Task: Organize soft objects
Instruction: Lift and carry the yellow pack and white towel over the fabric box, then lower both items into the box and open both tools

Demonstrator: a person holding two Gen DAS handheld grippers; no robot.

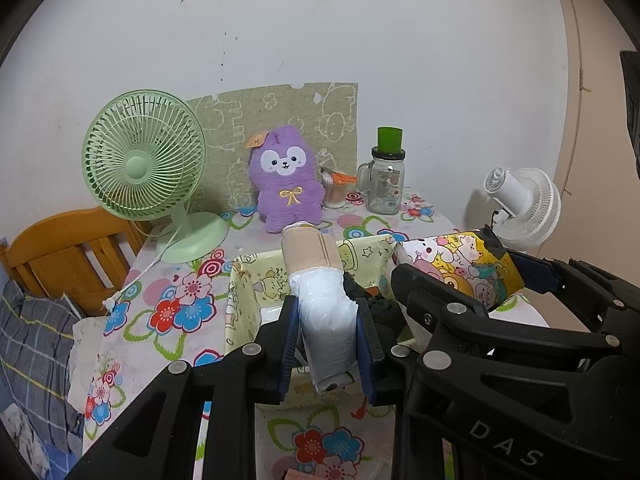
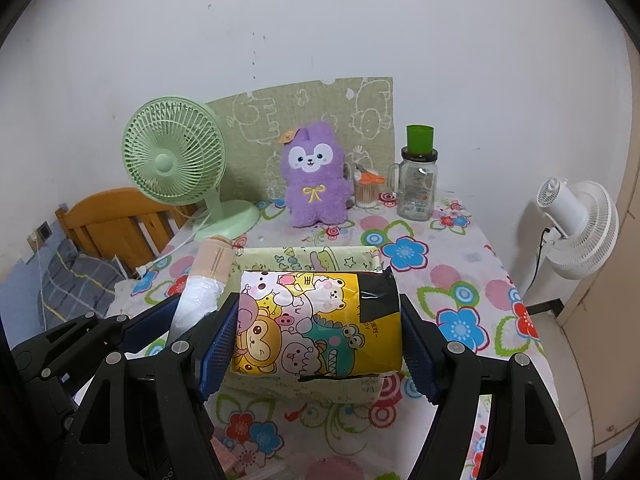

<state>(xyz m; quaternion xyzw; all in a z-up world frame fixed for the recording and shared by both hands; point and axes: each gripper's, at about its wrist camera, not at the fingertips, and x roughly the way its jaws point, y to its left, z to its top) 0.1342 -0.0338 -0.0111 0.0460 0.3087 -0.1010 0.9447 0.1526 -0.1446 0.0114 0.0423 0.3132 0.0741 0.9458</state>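
My left gripper (image 1: 328, 344) is shut on a white plastic-wrapped roll with a beige top (image 1: 320, 292), held over a pale yellow fabric box (image 1: 240, 292). The same roll (image 2: 204, 284) shows at the left in the right wrist view. My right gripper (image 2: 316, 328) is shut on a cartoon-printed soft pack (image 2: 320, 324), its blue pads pressing both ends, above the fabric box (image 2: 320, 256). That pack (image 1: 460, 268) and the right gripper (image 1: 480, 296) appear at the right in the left wrist view. Dark items (image 1: 376, 300) lie inside the box.
A purple plush toy (image 1: 286, 184) sits at the back of the flower-patterned table (image 1: 180, 300), between a green desk fan (image 1: 144, 160) and a glass jar with a green cup (image 1: 386, 180). A white fan (image 2: 576, 220) stands at right, a wooden chair (image 1: 68, 256) at left.
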